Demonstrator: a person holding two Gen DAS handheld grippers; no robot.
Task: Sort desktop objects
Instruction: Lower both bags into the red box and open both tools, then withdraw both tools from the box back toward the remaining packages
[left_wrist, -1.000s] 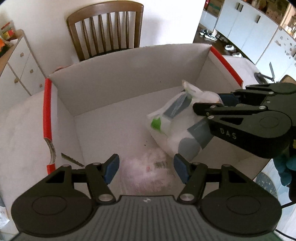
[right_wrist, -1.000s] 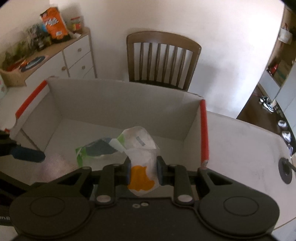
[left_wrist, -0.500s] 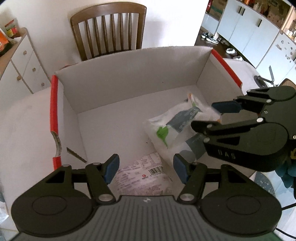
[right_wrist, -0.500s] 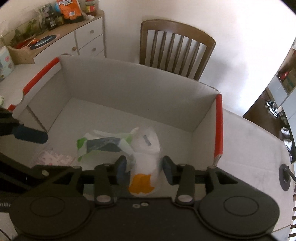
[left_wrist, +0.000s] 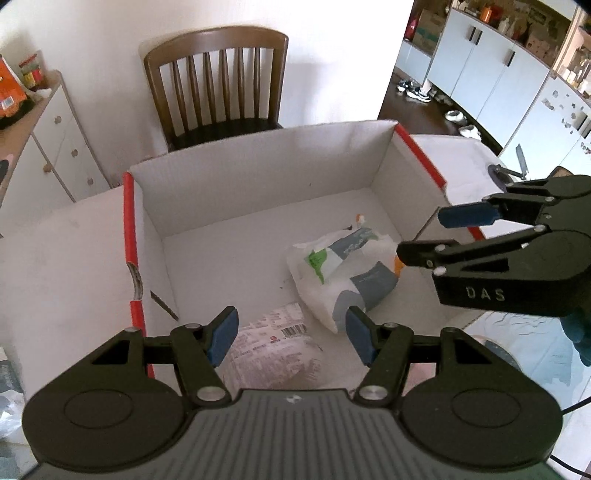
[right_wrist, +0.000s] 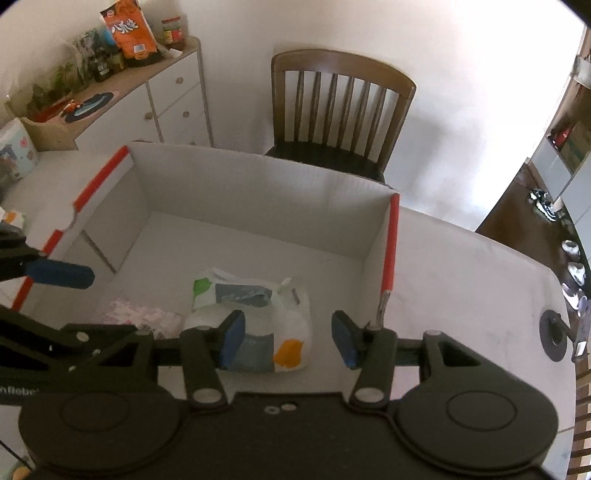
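Observation:
A white cardboard box (left_wrist: 258, 192) with red rims sits on the white table; it also shows in the right wrist view (right_wrist: 258, 184). Inside lies a white plastic bag (left_wrist: 343, 269) with green, grey and orange print, seen too in the right wrist view (right_wrist: 258, 317). A pink-white packet with a barcode (left_wrist: 277, 347) lies beside it, also in the right wrist view (right_wrist: 136, 314). My left gripper (left_wrist: 290, 336) is open above the packet, empty. My right gripper (right_wrist: 288, 338) is open and empty above the bag; it shows in the left wrist view (left_wrist: 432, 236).
A brown wooden chair (left_wrist: 218, 81) stands behind the box. A white drawer cabinet (right_wrist: 166, 99) with snacks on top is at the back left. A round black fitting (right_wrist: 554, 336) sits on the table at right. White cupboards (left_wrist: 498, 70) stand far right.
My right gripper opened and let go of the plastic bag, which now lies in the box. Both grippers pulled back and up from the box.

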